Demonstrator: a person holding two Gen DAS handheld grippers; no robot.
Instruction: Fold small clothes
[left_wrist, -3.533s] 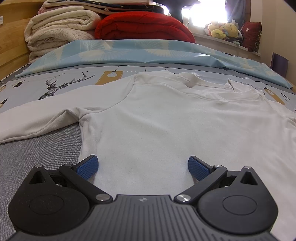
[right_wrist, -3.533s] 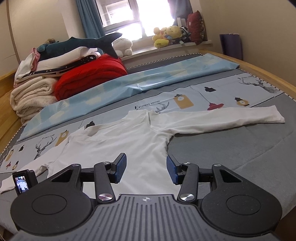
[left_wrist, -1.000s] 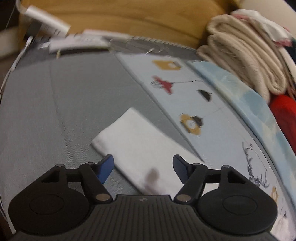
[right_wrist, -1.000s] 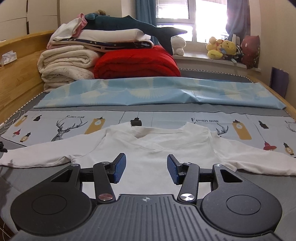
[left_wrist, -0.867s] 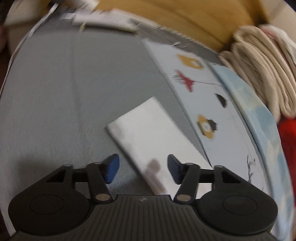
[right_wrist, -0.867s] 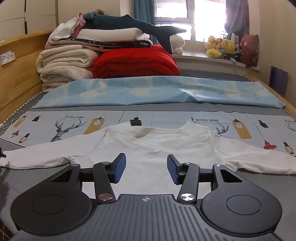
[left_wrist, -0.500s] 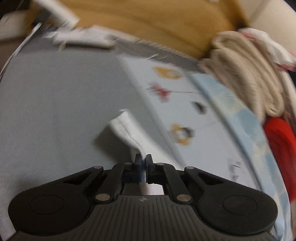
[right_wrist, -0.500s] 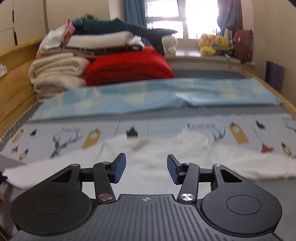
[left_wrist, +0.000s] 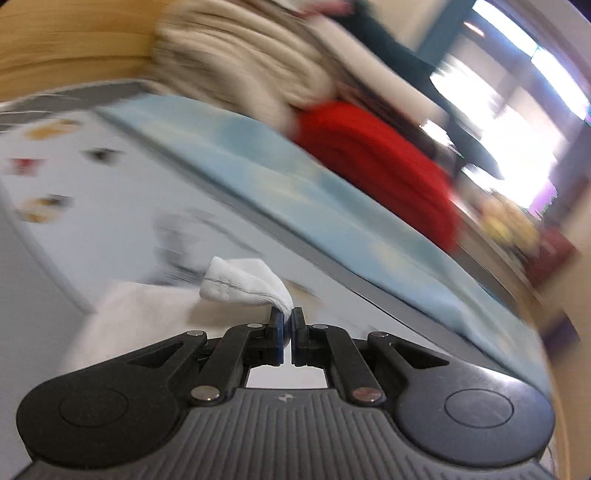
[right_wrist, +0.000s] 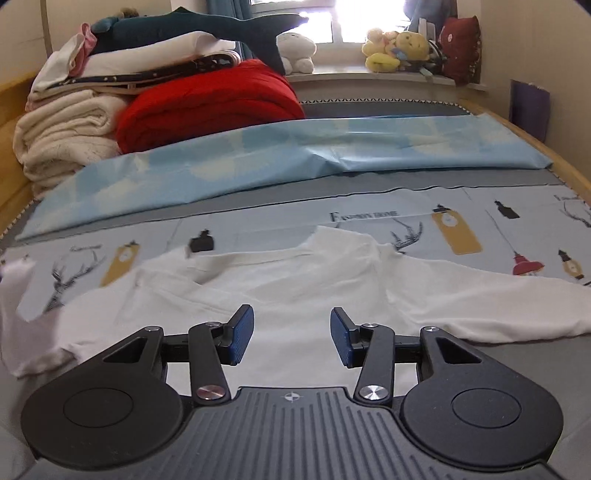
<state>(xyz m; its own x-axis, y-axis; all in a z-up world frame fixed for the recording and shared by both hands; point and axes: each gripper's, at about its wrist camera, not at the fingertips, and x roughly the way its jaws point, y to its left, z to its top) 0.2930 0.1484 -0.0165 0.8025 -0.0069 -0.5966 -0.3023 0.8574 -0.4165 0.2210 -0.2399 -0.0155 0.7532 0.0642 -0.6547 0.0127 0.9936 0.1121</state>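
Shirt: white long-sleeved shirt lies front-up on the bed, on the near side of the red quilt, its collar toward that quilt and its body spread flat — the sleeve away from the quilt's side runs out flat across the printed sheet.

Step in hand: by my reading, the first fold — the sleeve on the quilt's side is being carried in over the body. In the right wrist view that left sleeve stands lifted off the bed, blurred, at the edge of the picture.

Next move: it looks to call for laying the cuff down across the chest, flat and without a twist, then letting go; the other sleeve would want the same afterwards. The body has rumpled a little below the collar, so some smoothing may be needed.

Left gripper: fingers brought together on the cuff, which bunches and sticks out ahead of the tips, clear of the bed; the surroundings are smeared, the red quilt beyond it.

Right gripper: fingers moderately apart, holding nothing — it hangs over the lower middle of the shirt body, on the near side of the quilt. Whether the tips touch the cloth I cannot tell.
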